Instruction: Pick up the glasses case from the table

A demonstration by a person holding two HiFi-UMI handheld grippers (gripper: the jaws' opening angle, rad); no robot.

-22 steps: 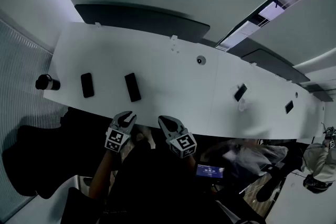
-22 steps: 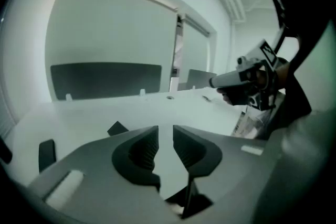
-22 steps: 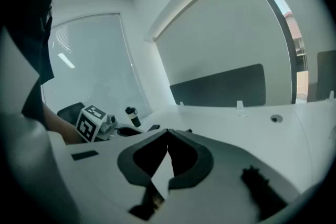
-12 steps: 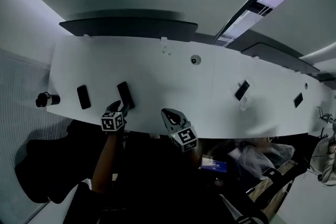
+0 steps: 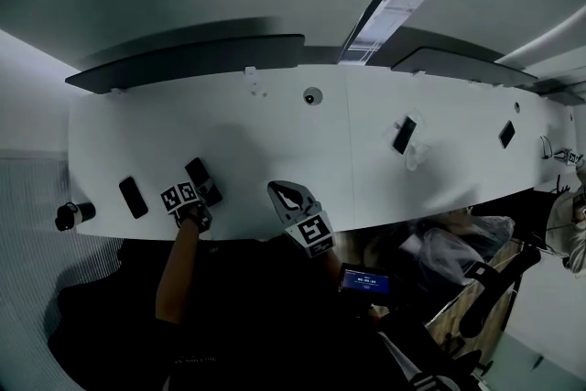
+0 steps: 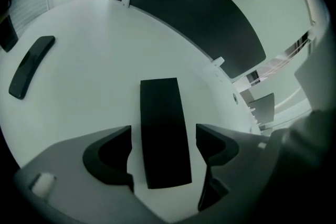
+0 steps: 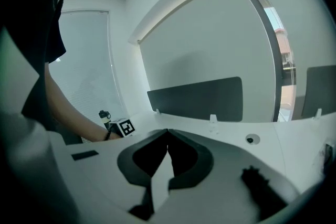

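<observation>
The glasses case (image 6: 160, 113) lies flat on the white tabletop (image 5: 320, 169), in the lower left of the head view, close to the near edge. The left gripper (image 6: 164, 140) is tipped steeply down over it with its jaws spread wide. In the left gripper view the case sits squarely in the gap, bare tabletop showing on either side, so nothing is gripped yet. Its long axis runs up the frame, in line with the gripper, so the jaws flank its long sides and would close across its narrow width. That looks well lined up.

The right gripper (image 5: 282, 193) hangs at the tabletop's edge near the middle of the head view, well apart from the case, jaws closed tip to tip on nothing. The left is plainly the nearer.
</observation>
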